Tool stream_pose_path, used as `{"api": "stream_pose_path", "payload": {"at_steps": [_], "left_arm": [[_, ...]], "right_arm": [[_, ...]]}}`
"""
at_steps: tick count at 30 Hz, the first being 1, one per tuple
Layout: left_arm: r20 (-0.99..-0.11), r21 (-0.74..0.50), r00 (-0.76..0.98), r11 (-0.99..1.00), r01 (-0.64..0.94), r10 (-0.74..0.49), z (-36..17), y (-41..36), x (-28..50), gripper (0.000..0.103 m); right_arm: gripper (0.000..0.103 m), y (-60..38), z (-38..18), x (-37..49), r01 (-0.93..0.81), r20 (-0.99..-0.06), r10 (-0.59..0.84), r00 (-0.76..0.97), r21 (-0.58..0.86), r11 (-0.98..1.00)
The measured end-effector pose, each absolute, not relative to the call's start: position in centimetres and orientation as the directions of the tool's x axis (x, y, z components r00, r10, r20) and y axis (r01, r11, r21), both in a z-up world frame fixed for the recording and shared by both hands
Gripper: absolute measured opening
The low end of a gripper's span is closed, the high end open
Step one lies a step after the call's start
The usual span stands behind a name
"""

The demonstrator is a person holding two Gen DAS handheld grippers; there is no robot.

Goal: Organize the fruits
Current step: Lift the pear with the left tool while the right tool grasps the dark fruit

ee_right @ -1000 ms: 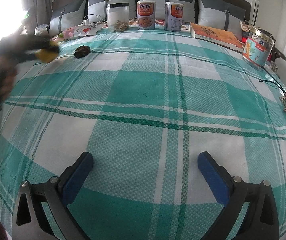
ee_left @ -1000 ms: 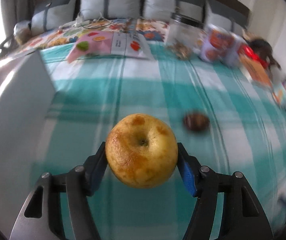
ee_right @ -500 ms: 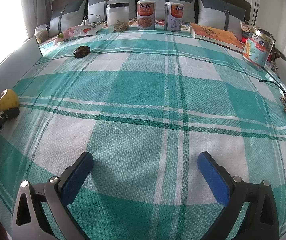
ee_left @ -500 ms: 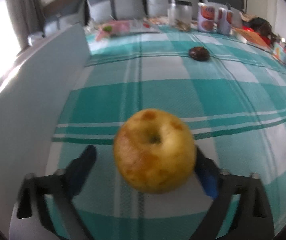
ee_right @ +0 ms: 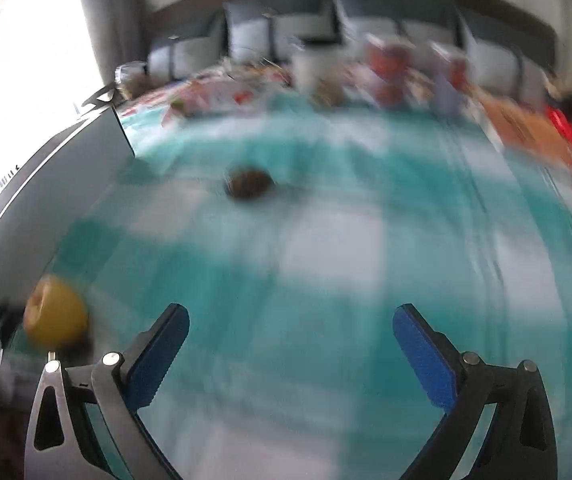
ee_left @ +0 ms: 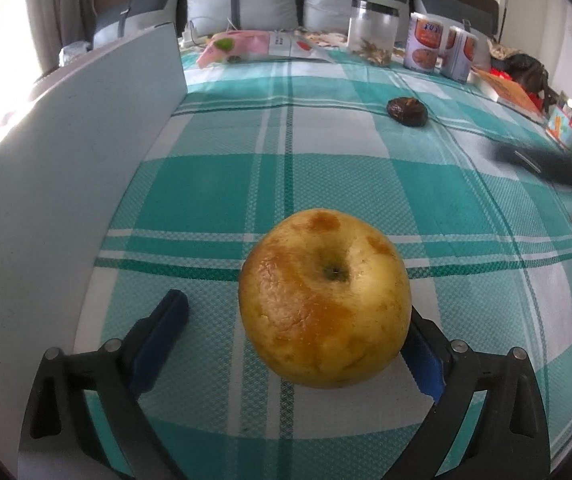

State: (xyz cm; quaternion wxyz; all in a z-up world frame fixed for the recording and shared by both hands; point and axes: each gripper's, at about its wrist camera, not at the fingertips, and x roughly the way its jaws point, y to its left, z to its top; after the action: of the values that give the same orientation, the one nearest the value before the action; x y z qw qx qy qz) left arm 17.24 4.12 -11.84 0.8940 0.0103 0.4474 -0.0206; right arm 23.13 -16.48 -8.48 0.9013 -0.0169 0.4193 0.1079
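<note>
Grey panel [ee_left: 65, 200] at left edge of plaid bedspread [ee_left: 366, 184]. Beside it, left gripper [ee_left: 298, 344]: jaws just been opening, now spread wide, no grip; apple [ee_left: 324, 298] resting on cloth between them, left pad clear, right pad at its flank. Firm, smooth, round, blotched brown; likely rolls and bruises. Best taken across its widest girth. Further right, dark fruit [ee_left: 406, 111] lying alone. Right gripper [ee_right: 290, 350]: wide open, empty, view blurred.
</note>
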Motion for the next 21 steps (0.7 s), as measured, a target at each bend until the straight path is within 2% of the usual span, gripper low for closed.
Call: {"api": "stream_pose_path", "payload": {"at_steps": [4,7,9,10,16,21], "left_arm": [[-0.800,-0.002,0.599,0.999,0.046,-0.029,-11.9,4.1,17.2,0.099],[-0.800,-0.004,0.600,0.999,0.046,-0.031,-11.8,4.2,17.2,0.099],[-0.800,-0.004,0.600,0.999,0.046,-0.031,-11.9,4.2,17.2,0.099],[-0.800,-0.003,0.600,0.999,0.045,-0.030,-11.8,4.2,17.2,0.099],[-0.800,-0.004,0.600,0.999,0.046,-0.030,-11.8,4.1,17.2,0.099],[-0.799,-0.004,0.600,0.999,0.046,-0.030,-11.9,4.1,17.2,0.099]], "right_arm": [[0.082,-11.6,-9.9,30.6,-0.254,-0.800,0.168,0.576,0.020,0.967],[0.077,-10.1,-11.7,33.9,-0.228,-0.830,0.123,0.543,-0.004,0.974],[0.058,-9.8,-11.6,34.4,-0.210,-0.814,0.106,0.571,-0.021,0.977],[0.044,-10.0,-11.4,34.5,-0.200,-0.811,0.104,0.576,-0.016,0.980],[0.044,-13.4,-10.7,31.3,-0.157,-0.797,0.163,0.582,0.087,0.984],[0.044,-15.4,-10.0,23.0,-0.190,-0.788,0.160,0.594,0.056,0.980]]}}
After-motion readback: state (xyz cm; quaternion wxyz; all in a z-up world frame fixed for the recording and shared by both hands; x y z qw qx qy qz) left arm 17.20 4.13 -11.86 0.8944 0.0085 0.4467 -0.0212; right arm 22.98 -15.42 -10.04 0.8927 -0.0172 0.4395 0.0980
